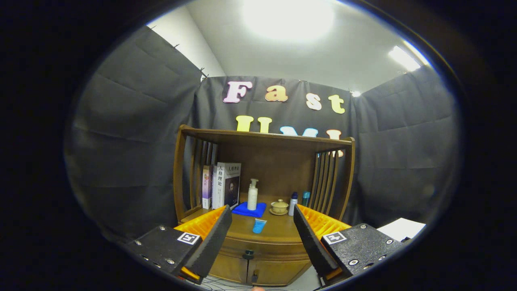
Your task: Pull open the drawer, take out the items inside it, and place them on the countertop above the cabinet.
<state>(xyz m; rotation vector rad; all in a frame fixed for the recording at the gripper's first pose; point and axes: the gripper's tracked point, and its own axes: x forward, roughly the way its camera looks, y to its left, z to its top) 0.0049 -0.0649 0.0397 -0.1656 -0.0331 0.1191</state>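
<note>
Gripper view: I held the claw [262,226] spread apart and empty, well short of the cabinet [258,258]. Drawer [262,247] shut, its knob [248,254] between the fingers. On the table [278,230]: blue tube [259,226], pump bottle [253,195] on blue cloth [250,210], lidded cup [279,206], two small bottles [293,203], books [222,185] upright.

The white book [227,184], standing left on the cabinet's surface [278,230], carries "人格理论" on both spine and cover. Each side of the tool [262,232] wears a square black-and-white marker, unreadable as text.
</note>
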